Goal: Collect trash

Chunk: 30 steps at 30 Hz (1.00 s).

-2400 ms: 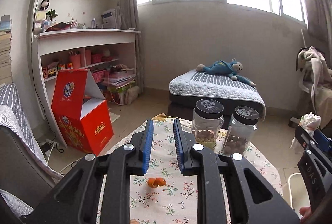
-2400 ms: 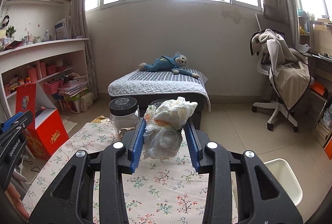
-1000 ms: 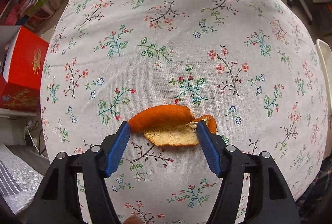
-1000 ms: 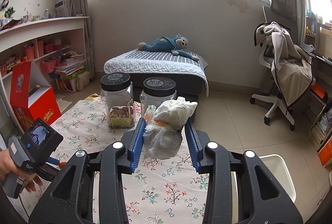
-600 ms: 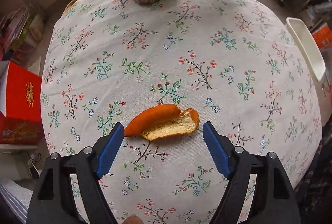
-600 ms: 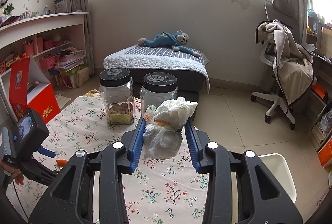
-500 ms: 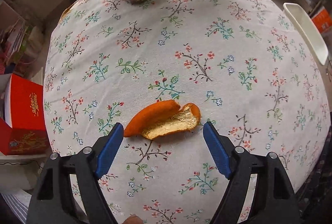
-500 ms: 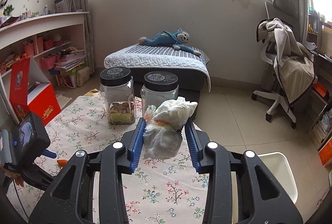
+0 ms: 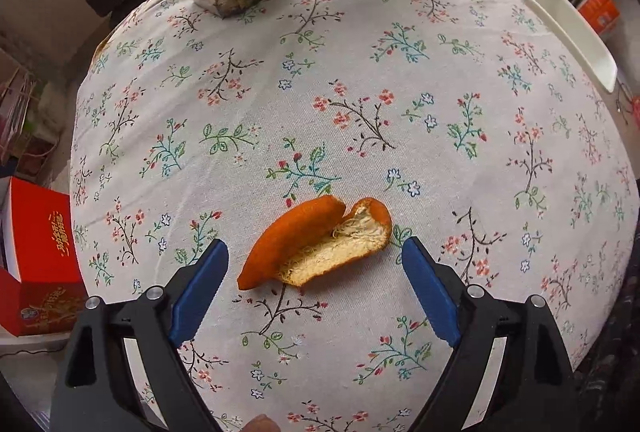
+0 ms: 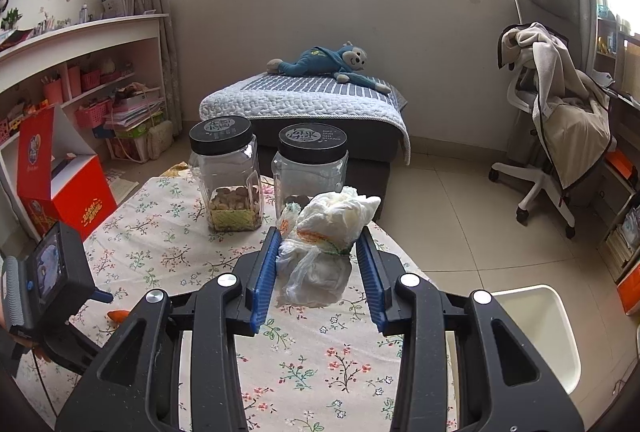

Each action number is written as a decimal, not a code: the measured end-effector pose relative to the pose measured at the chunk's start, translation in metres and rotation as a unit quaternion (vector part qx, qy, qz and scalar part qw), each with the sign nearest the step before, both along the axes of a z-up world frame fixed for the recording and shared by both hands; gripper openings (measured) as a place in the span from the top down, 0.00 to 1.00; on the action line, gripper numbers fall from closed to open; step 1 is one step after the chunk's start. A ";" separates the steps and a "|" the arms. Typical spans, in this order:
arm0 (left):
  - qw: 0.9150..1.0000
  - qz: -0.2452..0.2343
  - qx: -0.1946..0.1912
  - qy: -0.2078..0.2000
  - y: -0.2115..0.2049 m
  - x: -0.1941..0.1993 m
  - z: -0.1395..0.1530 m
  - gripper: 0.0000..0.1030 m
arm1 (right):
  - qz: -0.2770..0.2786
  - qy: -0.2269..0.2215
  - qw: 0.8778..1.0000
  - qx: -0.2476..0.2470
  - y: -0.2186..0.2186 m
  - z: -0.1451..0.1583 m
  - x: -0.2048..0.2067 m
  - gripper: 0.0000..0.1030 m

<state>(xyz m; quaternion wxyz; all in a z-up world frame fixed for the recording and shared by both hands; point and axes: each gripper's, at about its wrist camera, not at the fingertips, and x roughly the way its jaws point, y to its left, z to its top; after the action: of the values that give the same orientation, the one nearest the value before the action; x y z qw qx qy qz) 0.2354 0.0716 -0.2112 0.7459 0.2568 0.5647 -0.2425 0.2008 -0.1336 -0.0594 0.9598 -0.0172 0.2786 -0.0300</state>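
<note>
Since a second ago the left gripper (image 9: 312, 260) has spread its jaws wide around the curled orange peel (image 9: 316, 246), touching nothing. Right gripper (image 10: 316, 260) stays clamped on the crumpled white plastic bag (image 10: 320, 252)

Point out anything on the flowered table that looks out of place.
An orange peel lies loose on the tablecloth, pith up, between the open left gripper fingers, whose jaws have just been opening. The right gripper holds a crumpled plastic bag. The jars stand upright.
</note>
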 end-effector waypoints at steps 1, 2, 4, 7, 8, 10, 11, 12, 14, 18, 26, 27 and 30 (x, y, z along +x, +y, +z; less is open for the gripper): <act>1.000 -0.007 0.002 0.002 -0.002 -0.002 -0.002 0.16 | 0.001 0.001 1.000 -0.002 0.001 -0.001 0.000 0.64; 1.000 -0.009 0.009 0.000 -0.005 -0.003 -0.005 0.16 | 0.001 0.003 1.000 -0.003 0.001 -0.002 0.001 0.64; 0.999 0.002 0.036 -0.015 -0.008 0.002 -0.013 0.16 | 0.002 0.007 1.000 -0.003 0.003 -0.005 0.003 0.64; 1.000 0.021 0.017 -0.011 -0.006 0.012 -0.018 0.15 | 0.003 0.013 1.000 -0.002 0.004 -0.007 0.005 0.64; 0.999 0.029 0.010 -0.009 -0.006 0.016 -0.019 0.15 | 0.004 0.013 1.000 -0.003 0.004 -0.008 0.006 0.64; 0.999 0.047 -0.017 0.011 -0.002 0.023 -0.020 0.26 | 0.006 0.013 1.000 -0.007 0.005 -0.008 0.006 0.64; 0.997 0.057 -0.036 0.024 0.000 0.026 -0.019 0.31 | 0.006 0.013 1.000 -0.006 0.006 -0.008 0.006 0.64; 0.997 0.067 -0.036 0.018 0.001 0.028 -0.017 0.40 | 0.007 0.014 1.000 -0.005 0.006 -0.009 0.007 0.64; 0.995 0.092 -0.042 0.016 0.004 0.032 -0.012 0.58 | 0.007 0.015 1.000 -0.005 0.006 -0.009 0.009 0.64; 0.988 0.141 -0.056 0.015 0.012 0.038 -0.006 0.77 | 0.011 0.017 1.000 -0.003 0.008 -0.010 0.009 0.64; 0.967 0.237 -0.079 -0.046 0.039 0.027 0.022 0.82 | 0.023 0.006 1.000 0.000 0.016 -0.004 0.002 0.64; 0.963 0.252 -0.084 -0.055 0.042 0.026 0.029 0.82 | 0.024 0.004 1.000 0.002 0.017 -0.003 0.001 0.64; 0.946 0.294 -0.102 -0.092 0.051 0.022 0.051 0.82 | 0.026 -0.001 1.000 0.008 0.017 0.001 -0.001 0.64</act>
<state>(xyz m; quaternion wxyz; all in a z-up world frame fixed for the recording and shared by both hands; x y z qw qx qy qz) 0.2573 0.1227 -0.1602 0.8552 0.0228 0.5159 -0.0440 0.1995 -0.1169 -0.0583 0.9607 -0.0165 0.2771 -0.0025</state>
